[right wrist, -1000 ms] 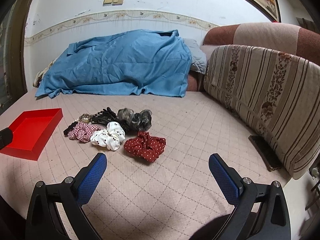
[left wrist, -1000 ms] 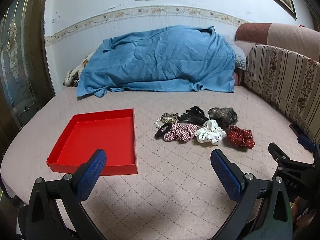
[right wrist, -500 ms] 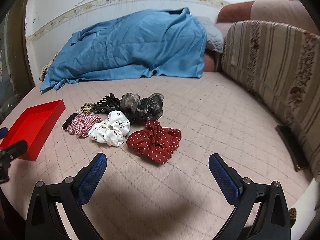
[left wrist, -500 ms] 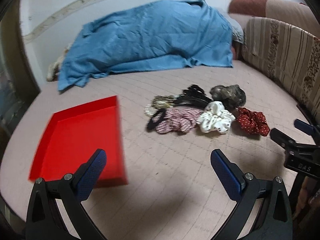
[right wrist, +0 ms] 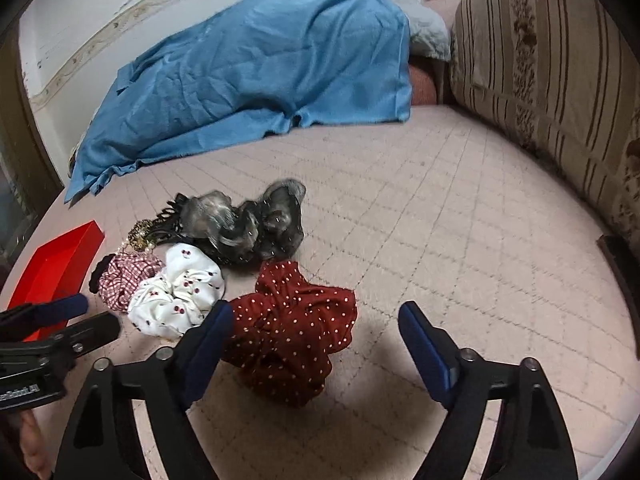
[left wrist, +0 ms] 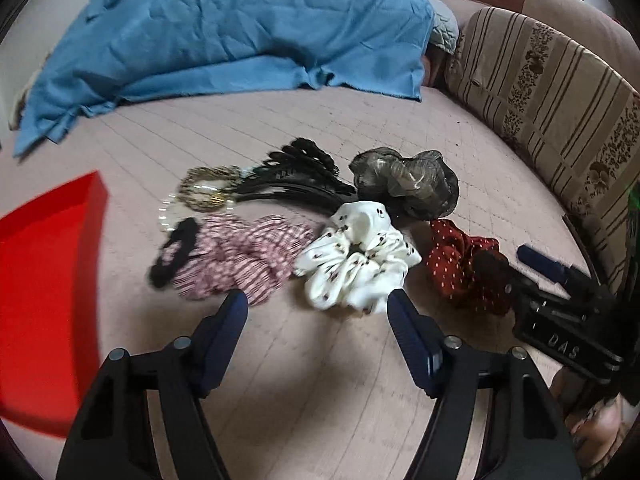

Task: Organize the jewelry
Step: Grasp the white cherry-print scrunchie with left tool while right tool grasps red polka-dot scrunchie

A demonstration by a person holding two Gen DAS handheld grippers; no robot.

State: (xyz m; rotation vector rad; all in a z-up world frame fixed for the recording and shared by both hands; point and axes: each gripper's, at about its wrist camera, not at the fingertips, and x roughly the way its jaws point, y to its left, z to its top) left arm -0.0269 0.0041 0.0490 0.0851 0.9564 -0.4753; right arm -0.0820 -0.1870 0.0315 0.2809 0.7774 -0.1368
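Observation:
A pile of hair accessories lies on the pink quilted bed. In the left wrist view my open, empty left gripper (left wrist: 318,306) hovers just short of the white cherry-print scrunchie (left wrist: 356,260) and the pink checked scrunchie (left wrist: 244,258). Behind them lie a black band (left wrist: 174,254), a bead bracelet (left wrist: 208,192), a black claw clip (left wrist: 298,178) and a grey organza scrunchie (left wrist: 406,184). In the right wrist view my open, empty right gripper (right wrist: 316,322) straddles the near edge of the red dotted scrunchie (right wrist: 294,328). A red tray (left wrist: 44,280) lies to the left.
A blue blanket (left wrist: 224,36) covers a heap at the back of the bed. A striped cushion (left wrist: 552,92) lines the right side. The right gripper's body (left wrist: 560,308) shows at the right of the left wrist view, close to the red dotted scrunchie (left wrist: 464,264).
Both grippers have moved forward and down toward the pile. The scrunchies now sit right at the fingertips. Both sets of fingers have narrowed somewhat but stay open.

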